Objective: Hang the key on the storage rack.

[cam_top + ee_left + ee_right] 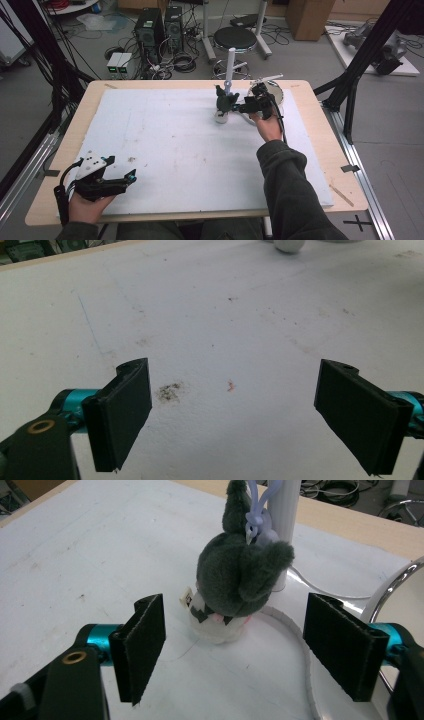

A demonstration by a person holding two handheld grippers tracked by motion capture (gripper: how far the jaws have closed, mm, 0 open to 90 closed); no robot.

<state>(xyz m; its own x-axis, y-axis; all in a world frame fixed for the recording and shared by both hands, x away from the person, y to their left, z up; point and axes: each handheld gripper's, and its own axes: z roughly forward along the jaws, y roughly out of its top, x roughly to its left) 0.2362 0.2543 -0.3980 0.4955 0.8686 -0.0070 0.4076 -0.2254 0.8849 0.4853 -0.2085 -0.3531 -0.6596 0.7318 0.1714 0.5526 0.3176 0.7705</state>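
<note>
Grey plush toy, its tag unreadable, sits before the right gripper's open jaws; left gripper's jaws open.

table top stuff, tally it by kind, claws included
grey and white plush toy: 1
white upright post on a ring base: 1
round chrome-rimmed mirror: 1
black two-jaw claws, left and right: 2
total: 5

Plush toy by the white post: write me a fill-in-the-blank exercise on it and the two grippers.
1. The plush toy is mostly ____ in colour.
2. The right gripper has its jaws ____, apart from the toy.
3. A pale clip joins the toy to the white ____.
4. The left gripper holds ____.

Missing words: grey; open; post; nothing
</note>
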